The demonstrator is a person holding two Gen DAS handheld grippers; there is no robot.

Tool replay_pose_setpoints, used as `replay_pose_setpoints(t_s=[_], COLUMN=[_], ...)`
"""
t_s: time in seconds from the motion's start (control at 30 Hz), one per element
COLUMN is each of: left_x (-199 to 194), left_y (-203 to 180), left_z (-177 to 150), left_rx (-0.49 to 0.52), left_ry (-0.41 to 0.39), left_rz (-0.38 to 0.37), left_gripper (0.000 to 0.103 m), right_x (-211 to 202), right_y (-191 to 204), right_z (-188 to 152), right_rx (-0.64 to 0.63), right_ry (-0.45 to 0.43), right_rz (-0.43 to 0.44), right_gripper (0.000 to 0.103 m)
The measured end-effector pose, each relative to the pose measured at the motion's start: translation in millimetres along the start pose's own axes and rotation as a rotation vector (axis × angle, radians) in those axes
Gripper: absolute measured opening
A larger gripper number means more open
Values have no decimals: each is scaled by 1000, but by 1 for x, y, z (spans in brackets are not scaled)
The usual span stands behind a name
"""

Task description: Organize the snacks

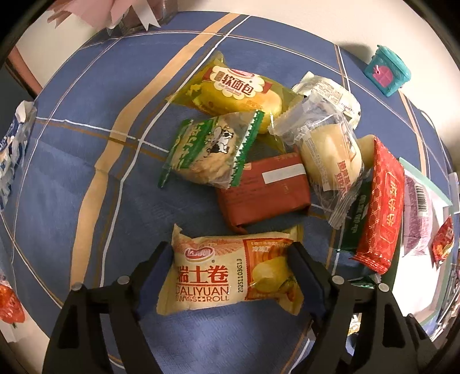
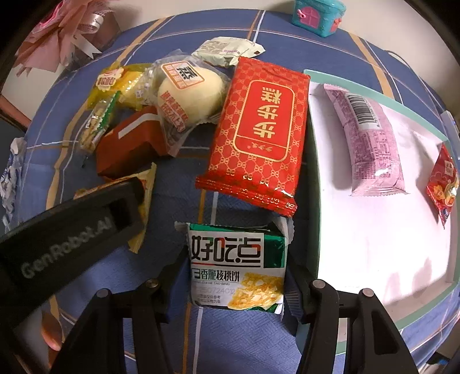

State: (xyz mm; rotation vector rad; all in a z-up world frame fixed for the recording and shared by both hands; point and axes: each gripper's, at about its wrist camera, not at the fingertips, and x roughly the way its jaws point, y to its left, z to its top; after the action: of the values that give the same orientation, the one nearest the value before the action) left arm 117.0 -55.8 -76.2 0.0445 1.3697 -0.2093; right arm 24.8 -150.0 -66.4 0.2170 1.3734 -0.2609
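Table covered by blue cloth [image 1: 72, 201] crossed by tan and white stripes. Pale wall [image 1: 316, 23] seen behind. Teal toy house [image 2: 316, 17] set at far edge. Pink ribbons [image 2: 66, 31] piled at corner.

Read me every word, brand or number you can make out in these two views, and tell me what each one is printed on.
"DALIYUAN SWISS ROLL", "瑞士卷", "20251103G13": Swiss roll packet, between the left gripper's fingers.
"软面包": yellow bread packet.
"步步糕": red cake packet.
"好吃点", "香脆核桃饼": green walnut biscuit packet, in the right gripper.
"GenRobot.AI": left gripper's body, right wrist view.
Barcode digits on the pink packet, other fine print: too small.
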Motion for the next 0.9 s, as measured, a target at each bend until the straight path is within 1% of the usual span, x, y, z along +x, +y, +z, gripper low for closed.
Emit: replay_pose_setpoints(t_s=[0.17,0.37,0.5,0.53,0.57,0.7,0.8,0.9], left_x=[2,3,3,2,1,-6,-13,-28], left_y=[-3,-9,-14,-16,-17,-18,-12,-7], left_z=[-3,-4,-5,-5,-5,-3,0,2], left_rx=[2,9,40,55,58,41,7,-10], left_ry=[-4,-5,1,9,11,3,-2,-33], left_rz=[10,24,38,42,38,18,-3,-19], left_gripper=[88,88,88,87,83,73,71,71], right_x=[10,12,11,10,8,6,-3,-18], right_y=[9,13,15,15,14,12,12,13], right_z=[0,-2,-4,-4,-3,-1,1,4], right_rx=[-18,-23,-25,-22,-18,-20,-24,-31], right_ry=[-7,-8,-8,-7,-7,-15,-34,-73], right_rz=[-14,-16,-17,-16,-13,-2,18,22], right_gripper=[61,62,61,61,61,59,58,58])
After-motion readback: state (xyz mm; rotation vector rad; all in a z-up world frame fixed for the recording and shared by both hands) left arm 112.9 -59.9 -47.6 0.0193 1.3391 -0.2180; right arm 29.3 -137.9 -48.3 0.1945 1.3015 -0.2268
